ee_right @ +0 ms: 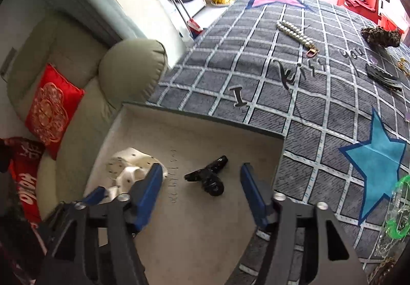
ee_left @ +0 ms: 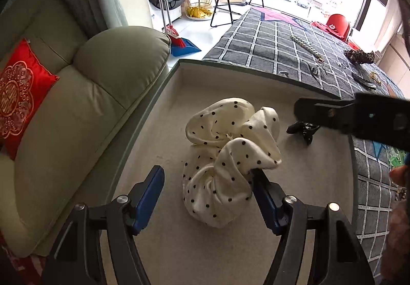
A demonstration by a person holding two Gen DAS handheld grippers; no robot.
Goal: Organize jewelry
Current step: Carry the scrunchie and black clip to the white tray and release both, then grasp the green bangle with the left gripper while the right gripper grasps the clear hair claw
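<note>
A beige-lined tray [ee_left: 184, 74] with a grey rim rests on the grid-patterned cloth. Inside it lie a white polka-dot scrunchie [ee_left: 228, 156] and a black hair claw clip [ee_left: 303, 131]. My left gripper [ee_left: 208, 197] is open, its jaws on either side of the scrunchie's near end, empty. My right gripper [ee_right: 201, 187] is open above the tray, the black claw clip [ee_right: 208, 177] lying between and just beyond its fingers; the scrunchie [ee_right: 128, 167] is to its left. On the cloth beyond lie a pearl strand [ee_right: 294, 32], a leopard scrunchie [ee_right: 381, 36] and a dark hair clip [ee_right: 383, 77].
A green-grey sofa [ee_left: 77, 105] with a red cushion [ee_left: 18, 97] borders the tray's left side. A green bracelet [ee_right: 397, 208] lies at the right edge. A red stool [ee_right: 364, 0], folding chair and washing machine stand at the back.
</note>
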